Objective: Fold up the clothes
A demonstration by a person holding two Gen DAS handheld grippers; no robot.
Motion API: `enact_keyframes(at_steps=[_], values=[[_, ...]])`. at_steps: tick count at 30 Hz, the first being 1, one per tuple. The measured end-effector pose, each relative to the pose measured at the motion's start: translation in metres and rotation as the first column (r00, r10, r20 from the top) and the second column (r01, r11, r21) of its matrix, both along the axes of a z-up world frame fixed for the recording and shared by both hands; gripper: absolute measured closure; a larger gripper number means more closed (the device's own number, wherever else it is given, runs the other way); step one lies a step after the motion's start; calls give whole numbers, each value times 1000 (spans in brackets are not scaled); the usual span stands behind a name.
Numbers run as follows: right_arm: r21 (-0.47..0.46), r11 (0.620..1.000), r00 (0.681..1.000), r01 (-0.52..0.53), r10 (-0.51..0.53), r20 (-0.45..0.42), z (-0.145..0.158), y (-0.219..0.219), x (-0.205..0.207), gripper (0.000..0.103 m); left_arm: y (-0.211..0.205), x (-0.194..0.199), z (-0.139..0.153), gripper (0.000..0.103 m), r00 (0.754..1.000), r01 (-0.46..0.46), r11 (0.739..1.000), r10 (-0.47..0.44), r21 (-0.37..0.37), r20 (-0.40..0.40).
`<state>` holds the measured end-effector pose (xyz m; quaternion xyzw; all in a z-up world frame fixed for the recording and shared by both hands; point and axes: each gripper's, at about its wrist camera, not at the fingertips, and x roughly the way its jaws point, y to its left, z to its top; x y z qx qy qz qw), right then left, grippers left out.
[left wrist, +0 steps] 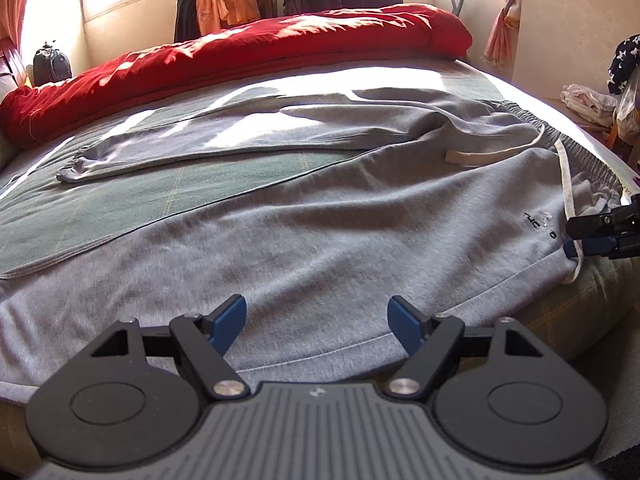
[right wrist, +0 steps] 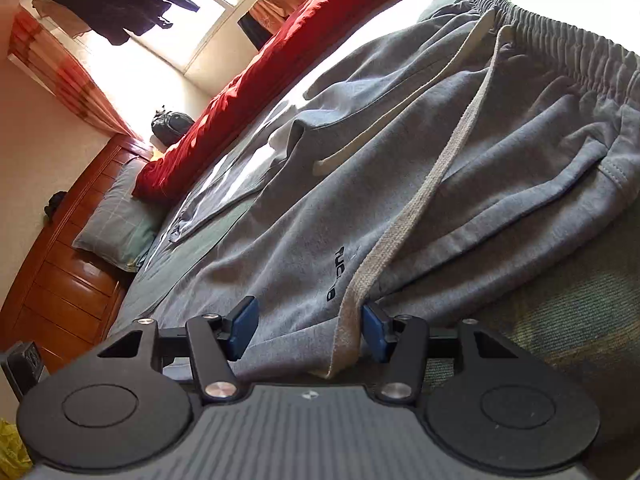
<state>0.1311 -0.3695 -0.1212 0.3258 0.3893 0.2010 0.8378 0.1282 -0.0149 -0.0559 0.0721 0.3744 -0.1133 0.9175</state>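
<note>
Grey sweatpants (left wrist: 320, 240) lie spread on the bed, waistband to the right and both legs running left. My left gripper (left wrist: 316, 308) hovers open over the near leg's front edge, nothing between its blue pads. My right gripper (right wrist: 308, 308) is at the near waist corner, open, with the pants' (right wrist: 440, 160) edge and a pale drawstring (right wrist: 420, 200) lying between its fingers; the right pad (right wrist: 374, 332) touches the drawstring. In the left wrist view the right gripper (left wrist: 576, 236) shows at the far right, by the small black logo (left wrist: 538, 226).
A red duvet (left wrist: 240, 52) is bunched along the bed's far side. The green checked sheet (left wrist: 160, 200) shows between the legs. A pillow (right wrist: 116, 220) and wooden headboard (right wrist: 60, 260) are at the left end. Folded clothes (left wrist: 588, 104) sit beyond the right edge.
</note>
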Motion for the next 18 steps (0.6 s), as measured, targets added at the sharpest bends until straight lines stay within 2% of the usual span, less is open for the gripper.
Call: enact_keyframes(at_steps=[2, 5, 7, 15, 18], values=[[-26, 1000, 1000, -10, 10, 3, 0, 11, 1, 43, 2, -1, -1, 25, 1000, 2, 1000, -2, -6, 0], [15, 998, 998, -54, 53, 38, 10, 20, 5, 41, 9, -3, 0, 25, 1000, 1, 1000, -1, -26, 4], [10, 997, 996, -73, 72, 61, 22, 27, 11, 41, 14, -3, 1, 25, 1000, -6, 999, 6, -41, 9], [-143, 976, 971, -164, 185, 150, 79, 75, 63, 36, 28, -6, 2, 25, 999, -27, 998, 29, -64, 21], [-148, 972, 964, -183, 207, 169, 92, 87, 87, 36, 36, -7, 3, 25, 999, -47, 996, 49, -74, 23]])
